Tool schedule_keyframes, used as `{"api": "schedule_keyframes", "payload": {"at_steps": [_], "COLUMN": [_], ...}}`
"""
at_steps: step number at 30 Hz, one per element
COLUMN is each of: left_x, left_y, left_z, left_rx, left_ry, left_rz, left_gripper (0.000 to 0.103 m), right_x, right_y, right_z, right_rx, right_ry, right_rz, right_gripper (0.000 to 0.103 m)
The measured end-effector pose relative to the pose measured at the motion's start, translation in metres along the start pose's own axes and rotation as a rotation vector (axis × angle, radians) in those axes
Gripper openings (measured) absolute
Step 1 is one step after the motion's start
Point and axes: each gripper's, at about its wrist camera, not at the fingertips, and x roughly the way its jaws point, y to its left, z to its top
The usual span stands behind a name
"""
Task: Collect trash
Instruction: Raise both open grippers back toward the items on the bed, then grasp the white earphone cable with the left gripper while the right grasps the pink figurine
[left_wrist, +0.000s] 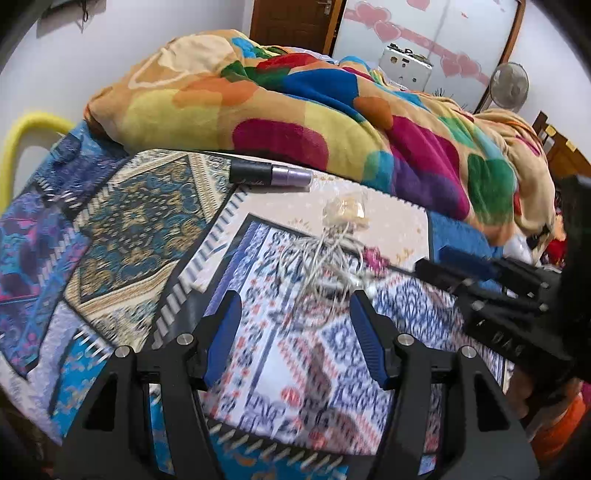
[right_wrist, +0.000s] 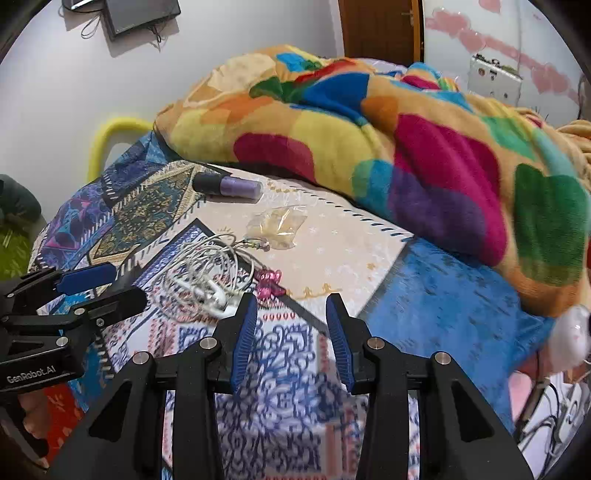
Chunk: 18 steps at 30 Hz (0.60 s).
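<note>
A crumpled clear plastic wrapper (right_wrist: 277, 225) lies on the patterned bedsheet; it also shows in the left wrist view (left_wrist: 347, 210). A tangle of white earphone cable (right_wrist: 207, 277) lies in front of it, also in the left wrist view (left_wrist: 325, 254). A purple bottle with a black cap (right_wrist: 227, 186) lies behind, also in the left wrist view (left_wrist: 271, 175). A small pink clip (right_wrist: 269, 284) sits by the cable. My left gripper (left_wrist: 295, 310) is open, just short of the cable. My right gripper (right_wrist: 290, 314) is open and empty, near the pink clip.
A bunched multicoloured blanket (right_wrist: 388, 140) covers the back and right of the bed. A yellow bed rail (right_wrist: 107, 136) stands at the far left. A white wall (right_wrist: 74, 96) and a brown door (right_wrist: 380, 29) are behind. Cables and white objects (right_wrist: 565, 398) lie off the bed's right edge.
</note>
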Motion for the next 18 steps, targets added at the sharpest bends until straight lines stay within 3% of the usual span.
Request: {"api": "schedule_keyframes", "payload": {"at_steps": [9, 12, 16, 18], "left_x": [0.031, 0.035, 0.038, 0.041], "left_y": [-0.008, -0.008, -0.006, -0.004], "left_z": [0.010, 0.010, 0.009, 0.009], "left_rx": [0.048, 0.070, 0.069, 0.057], "left_ry": [0.012, 0.005, 0.009, 0.019], "left_rz": [0.025, 0.051, 0.030, 0.009], "left_gripper": [0.060, 0.060, 0.060, 0.049], "right_x": [0.030, 0.038, 0.039, 0.041], "right_y": [0.007, 0.013, 0.014, 0.015], "right_z": [0.011, 0.010, 0.012, 0.010], "right_rx": [-0.065, -0.126, -0.156, -0.178], "right_ry": [0.051, 0.059, 0.047, 0.049], "right_rz": [0.036, -0.001, -0.012, -0.017], "right_gripper": [0.035, 0.035, 0.034, 0.030]}}
